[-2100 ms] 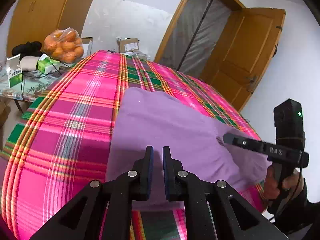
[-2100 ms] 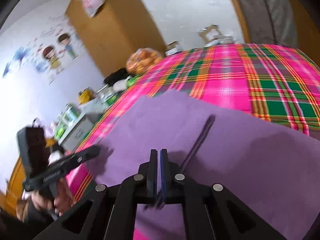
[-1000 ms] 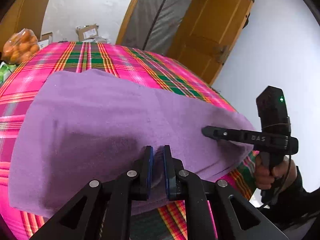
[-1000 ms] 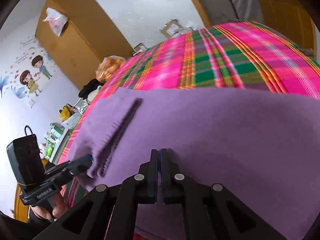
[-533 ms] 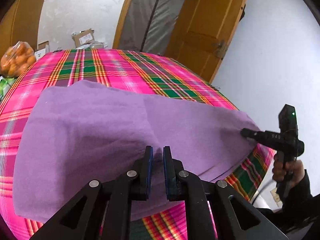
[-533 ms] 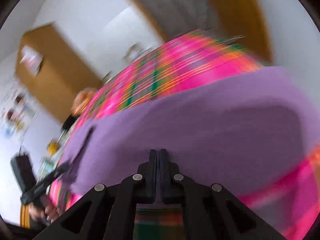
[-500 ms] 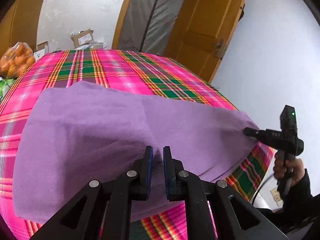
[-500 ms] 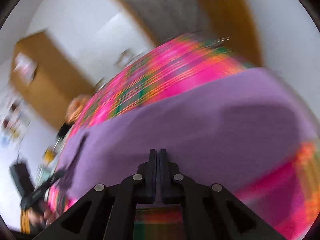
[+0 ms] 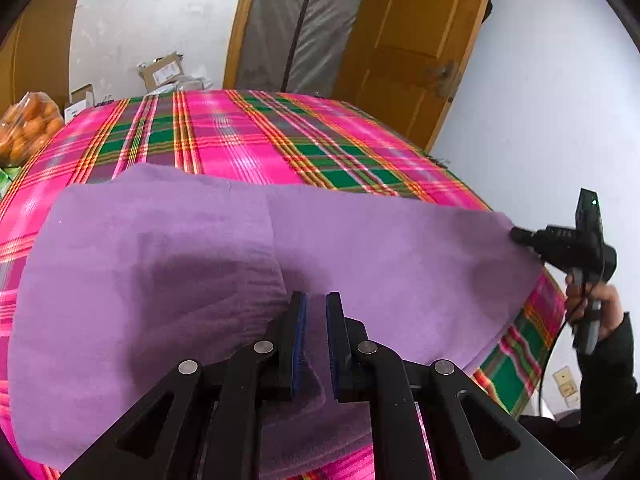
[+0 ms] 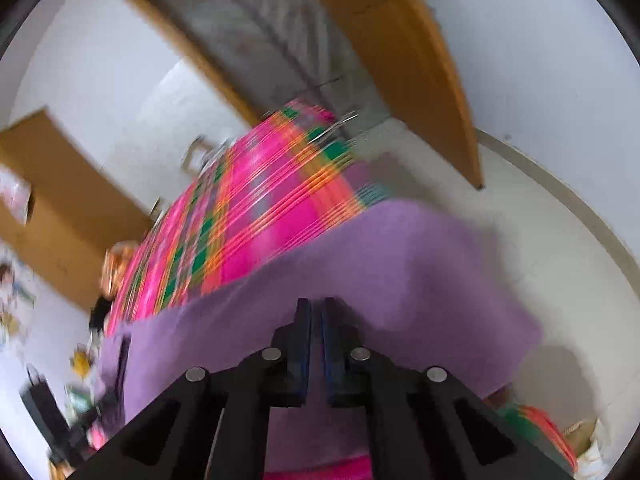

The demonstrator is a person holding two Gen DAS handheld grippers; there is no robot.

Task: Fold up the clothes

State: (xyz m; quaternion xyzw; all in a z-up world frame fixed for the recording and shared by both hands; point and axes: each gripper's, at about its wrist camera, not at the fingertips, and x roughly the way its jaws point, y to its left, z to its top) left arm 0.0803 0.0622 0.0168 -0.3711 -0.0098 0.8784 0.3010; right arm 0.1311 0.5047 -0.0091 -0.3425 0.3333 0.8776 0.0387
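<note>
While the purple cloth (image 9: 168,264) lies spread across the near part of the bench (image 9: 248,136), which is covered in a pink, green and orange plaid sheet, both grippers pinch its near edge. The left gripper (image 9: 316,344) has its blue-padded jaws drawn close on a raised fold of the cloth near the middle of that edge. The right gripper (image 9: 518,235), seen from the left wrist view at the bench's right edge, grips the cloth's right corner, a hand (image 9: 592,304) in a dark sleeve holding its handle. In the blurred right wrist view the right gripper (image 10: 316,344) has its jaws pressed nearly together on the cloth (image 10: 400,264), which hangs past the bench's corner above the pale floor (image 10: 540,248). A bag of oranges (image 9: 28,128) sits beyond the bench's far left corner.
</note>
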